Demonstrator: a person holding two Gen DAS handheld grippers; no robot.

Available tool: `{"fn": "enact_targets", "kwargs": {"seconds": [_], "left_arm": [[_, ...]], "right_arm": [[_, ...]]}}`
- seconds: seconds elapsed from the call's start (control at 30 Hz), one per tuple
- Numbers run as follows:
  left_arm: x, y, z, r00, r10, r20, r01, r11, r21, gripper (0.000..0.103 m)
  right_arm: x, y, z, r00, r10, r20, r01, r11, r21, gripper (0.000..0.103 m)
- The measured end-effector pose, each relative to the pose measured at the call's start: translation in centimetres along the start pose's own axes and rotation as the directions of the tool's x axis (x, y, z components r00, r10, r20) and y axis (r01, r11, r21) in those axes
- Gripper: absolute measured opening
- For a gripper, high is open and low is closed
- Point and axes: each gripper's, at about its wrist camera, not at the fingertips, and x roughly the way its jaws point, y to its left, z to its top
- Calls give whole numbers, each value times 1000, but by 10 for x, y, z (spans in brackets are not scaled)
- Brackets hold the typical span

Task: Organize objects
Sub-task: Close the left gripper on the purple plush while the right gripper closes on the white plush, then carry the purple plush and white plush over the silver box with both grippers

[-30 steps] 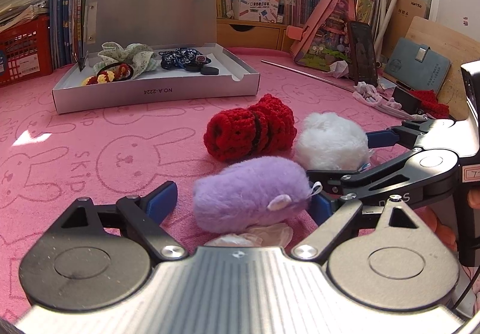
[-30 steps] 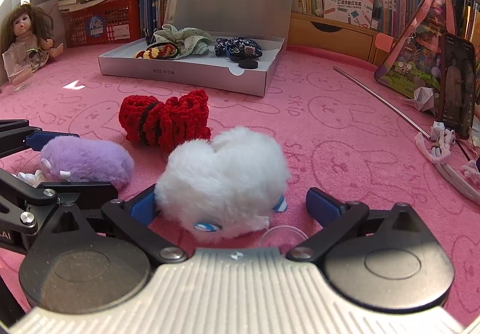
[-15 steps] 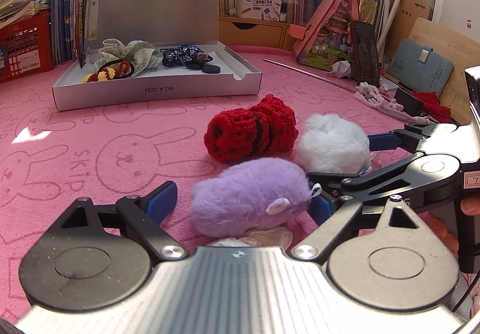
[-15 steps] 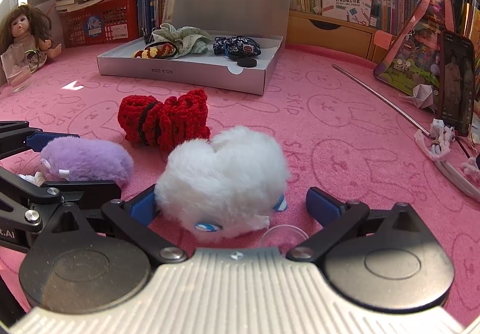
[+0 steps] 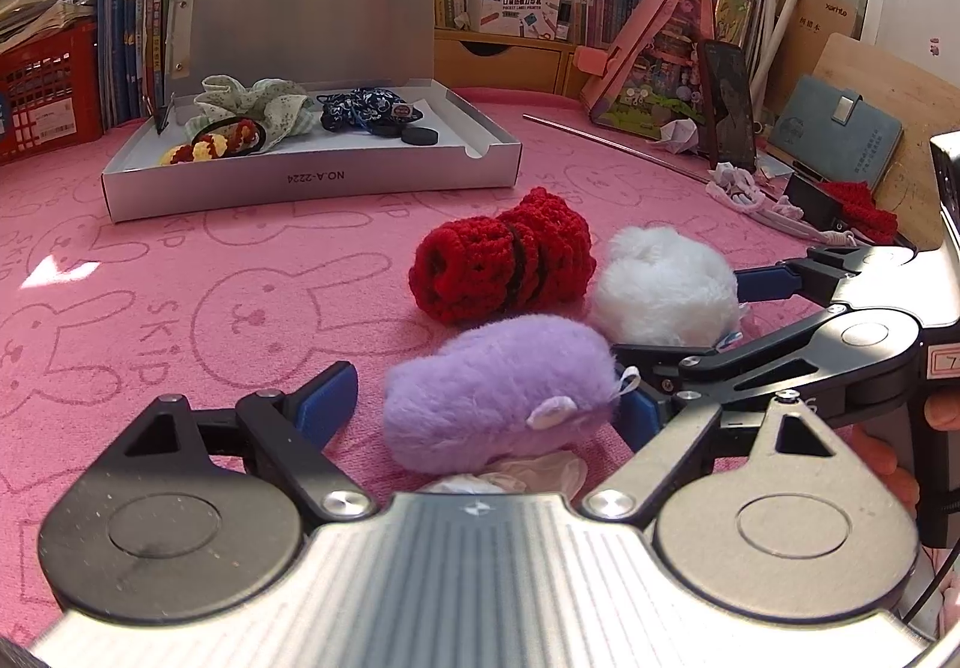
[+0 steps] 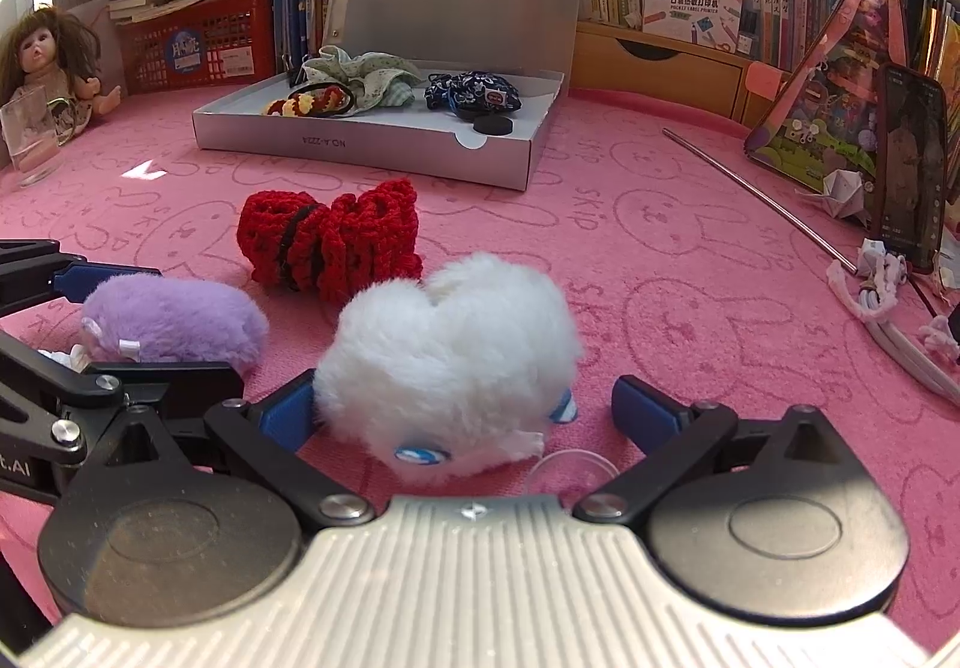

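Note:
A purple plush toy [image 5: 501, 395] lies on the pink mat between the fingers of my open left gripper [image 5: 480, 398]; it also shows in the right wrist view [image 6: 174, 317]. A white plush toy [image 6: 447, 362] lies between the fingers of my open right gripper [image 6: 474, 410]; it also shows in the left wrist view [image 5: 666, 293]. A red crocheted piece [image 5: 501, 263] lies just beyond both toys, and shows in the right wrist view too [image 6: 327, 239]. An open grey box [image 5: 300, 176] holding hair ties and small items stands farther back, also in the right wrist view [image 6: 366, 143].
Books, a red basket [image 6: 198, 47] and a wooden drawer unit line the back. A doll [image 6: 45, 59] and a glass [image 6: 30, 140] stand at the left. A phone [image 6: 909, 164], a metal rod [image 6: 759, 200] and cords lie to the right.
Both grippers have barely moved. The views shift very slightly; the toys stay in place between the open fingers.

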Motion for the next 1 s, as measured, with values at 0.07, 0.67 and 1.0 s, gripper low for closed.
{"fn": "enact_targets", "kwargs": {"seconds": [0.07, 0.67, 1.0], "left_arm": [[-2, 0, 0, 1000, -11, 5, 11, 1000, -5, 80], [-16, 8, 7, 999, 19, 49, -19, 1000, -5, 73], [-18, 10, 6, 997, 55, 49, -57, 998, 22, 73]], "right_arm": [[0, 1, 1, 1000, 0, -3, 0, 1000, 9, 100], [-3, 16, 5, 999, 33, 11, -34, 999, 20, 90], [-6, 13, 8, 999, 38, 31, -39, 998, 44, 77]]}}
